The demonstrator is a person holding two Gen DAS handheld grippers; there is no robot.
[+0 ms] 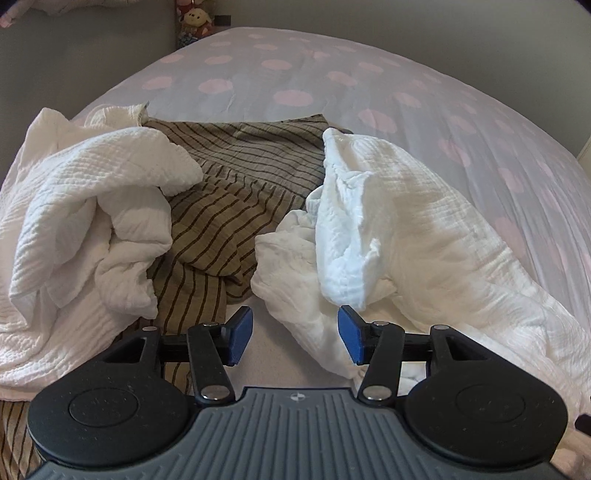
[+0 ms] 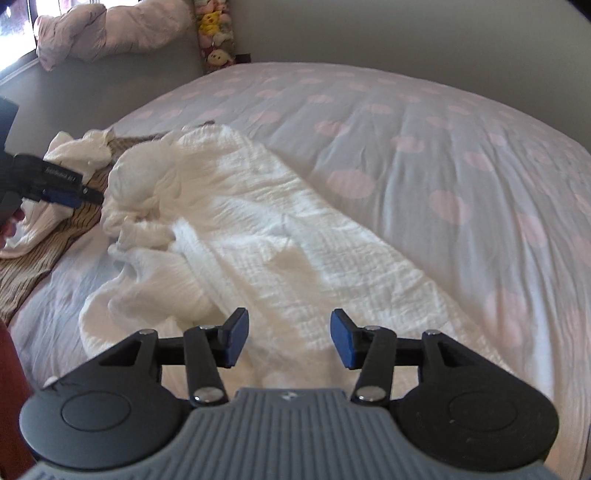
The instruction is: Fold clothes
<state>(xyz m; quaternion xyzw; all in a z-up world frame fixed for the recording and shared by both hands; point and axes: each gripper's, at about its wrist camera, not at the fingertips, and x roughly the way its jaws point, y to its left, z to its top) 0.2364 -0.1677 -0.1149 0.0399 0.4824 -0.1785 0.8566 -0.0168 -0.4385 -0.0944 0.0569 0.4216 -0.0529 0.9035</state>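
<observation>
A crumpled white crinkle-cloth garment [image 1: 406, 221] lies on the bed, a second white bundle [image 1: 85, 221] to its left. Between and under them spreads a tan garment with dark stripes [image 1: 240, 177]. My left gripper [image 1: 295, 336] is open just above the bed sheet at the near edge of the white garment, nothing between its blue pads. In the right wrist view the same white garment [image 2: 277, 251] stretches out long, and my right gripper [image 2: 290, 341] is open over its near end, pads apart, nothing pinched. The left gripper [image 2: 55, 184] shows at the far left there.
The bed [image 2: 424, 129] has a pale cover with pink dots, wide and bare to the right and back. Stuffed toys [image 2: 216, 33] sit in the far corner by a grey headboard, with a pink bundled duvet [image 2: 110, 33] above. A red sleeve [image 2: 11, 387] is at the left edge.
</observation>
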